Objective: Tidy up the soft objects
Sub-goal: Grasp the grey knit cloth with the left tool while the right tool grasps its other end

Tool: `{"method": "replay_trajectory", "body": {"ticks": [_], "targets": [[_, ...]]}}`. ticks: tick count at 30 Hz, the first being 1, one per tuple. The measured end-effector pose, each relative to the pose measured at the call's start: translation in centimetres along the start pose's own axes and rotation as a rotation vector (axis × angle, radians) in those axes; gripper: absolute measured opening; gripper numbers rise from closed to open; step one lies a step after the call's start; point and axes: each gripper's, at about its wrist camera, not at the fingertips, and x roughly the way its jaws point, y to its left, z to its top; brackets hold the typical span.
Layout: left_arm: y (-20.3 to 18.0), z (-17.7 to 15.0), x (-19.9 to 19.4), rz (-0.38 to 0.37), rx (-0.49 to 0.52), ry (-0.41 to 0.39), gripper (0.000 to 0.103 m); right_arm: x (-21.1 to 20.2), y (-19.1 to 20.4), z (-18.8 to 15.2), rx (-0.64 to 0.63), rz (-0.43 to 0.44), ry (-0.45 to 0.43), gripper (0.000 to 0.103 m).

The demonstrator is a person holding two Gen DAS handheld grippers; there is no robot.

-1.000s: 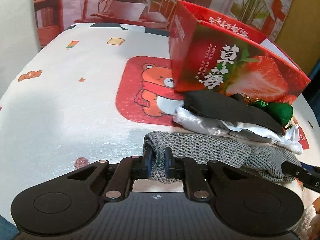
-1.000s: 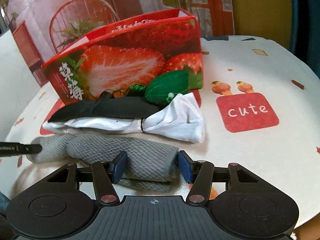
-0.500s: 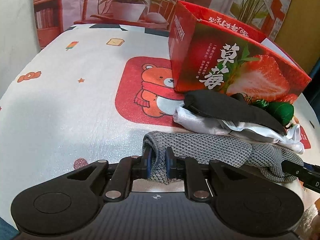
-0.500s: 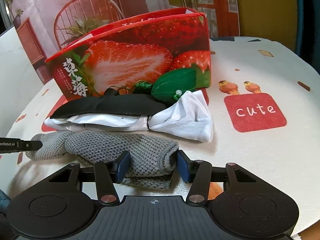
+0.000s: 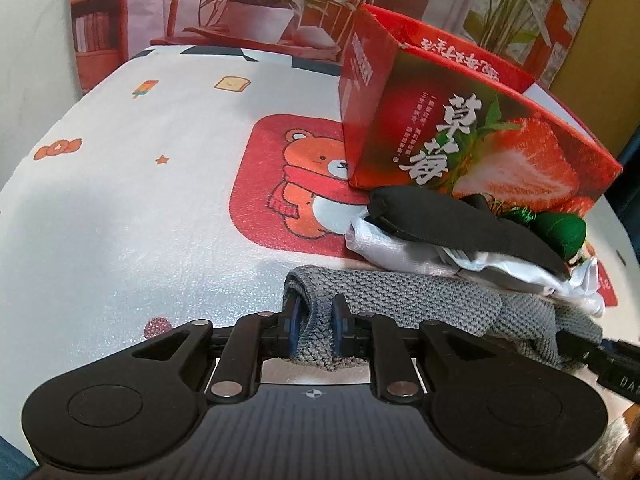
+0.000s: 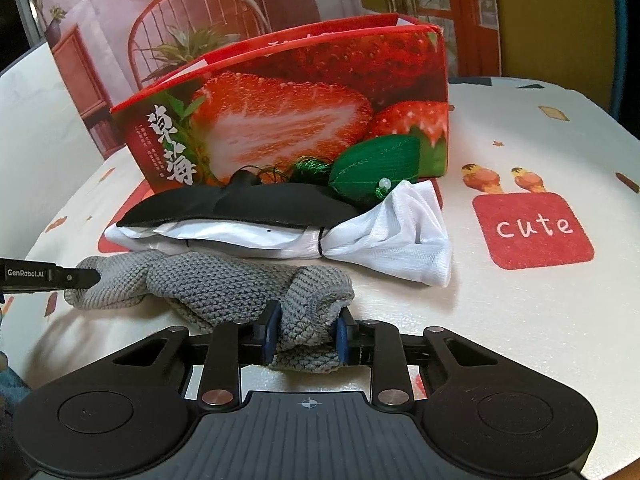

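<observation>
A grey knitted cloth (image 5: 404, 292) lies along the table's near side; it also shows in the right wrist view (image 6: 224, 280). My left gripper (image 5: 314, 326) is shut on its left end. My right gripper (image 6: 306, 334) is shut on its right end, the fabric bunched between the pads. Behind it lie a black soft pad (image 6: 240, 208) on a white cloth bundle (image 6: 384, 236), and a green fabric pouch (image 6: 376, 166) with a tassel. A red strawberry box (image 6: 304, 112) stands open behind them; its inside is hidden.
The table has a white cover (image 5: 140, 208) with a bear patch (image 5: 296, 200) on the left and a red "cute" patch (image 6: 532, 228) on the right. The left gripper's finger (image 6: 52, 274) shows at the right view's left edge.
My right gripper has closed on the grey cloth's right end, and the cloth has bunched up there. My left gripper holds its end as before.
</observation>
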Motion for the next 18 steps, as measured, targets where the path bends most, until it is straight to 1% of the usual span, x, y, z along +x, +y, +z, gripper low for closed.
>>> {"method": "replay_trajectory", "body": {"ticks": [2, 9, 13, 14, 16, 18], "targets": [[0.01, 0.05, 0.07, -0.003, -0.005, 0.002, 0.019, 0.01, -0.02, -0.05, 0.000, 0.002, -0.002, 0.025], [-0.63, -0.09, 0.29, 0.017, 0.029, -0.006, 0.021, -0.03, -0.07, -0.16, 0.004, 0.007, -0.004, 0.025], [-0.69, -0.23, 0.18, 0.016, 0.038, -0.009, 0.020, -0.01, -0.04, -0.20, 0.004, 0.006, -0.003, 0.025], [-0.53, -0.21, 0.15, 0.012, 0.036, -0.010, 0.018, -0.01, -0.07, -0.22, 0.003, 0.006, -0.003, 0.025], [-0.12, -0.21, 0.00, -0.009, 0.019, -0.015, 0.009, -0.02, -0.10, -0.16, 0.004, 0.008, 0.000, 0.025], [-0.07, -0.17, -0.30, -0.008, 0.018, -0.025, 0.007, -0.06, -0.08, -0.03, 0.009, 0.009, 0.006, 0.024]]}}
